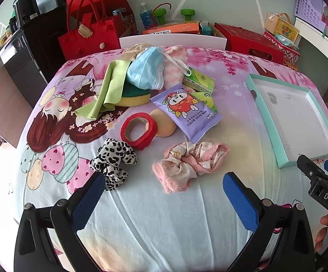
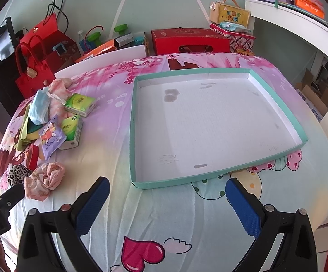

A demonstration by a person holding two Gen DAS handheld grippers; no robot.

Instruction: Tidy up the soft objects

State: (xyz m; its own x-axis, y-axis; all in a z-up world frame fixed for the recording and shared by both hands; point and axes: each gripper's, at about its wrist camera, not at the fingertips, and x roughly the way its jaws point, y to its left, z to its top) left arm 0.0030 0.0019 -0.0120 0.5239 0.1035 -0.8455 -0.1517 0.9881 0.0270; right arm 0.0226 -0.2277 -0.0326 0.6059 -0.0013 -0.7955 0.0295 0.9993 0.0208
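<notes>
tools (image 1: 164, 195) (image 2: 167, 197) gape apart over bedsheet (image 1: 154, 226), gripping nothing.

On my left feed I can read "MINI BABY WIPES" on the purple wipes packet (image 1: 187, 113), printed upside down from where I look. The right tongs (image 1: 322, 176), poking in at the edge, carry white letters "DAS". On the right feed the yellow gift box (image 2: 230, 13) by the wall shows Chinese characters, 儿童节快乐. The green tissue packs' (image 2: 80, 104) print is too small for me.
</notes>
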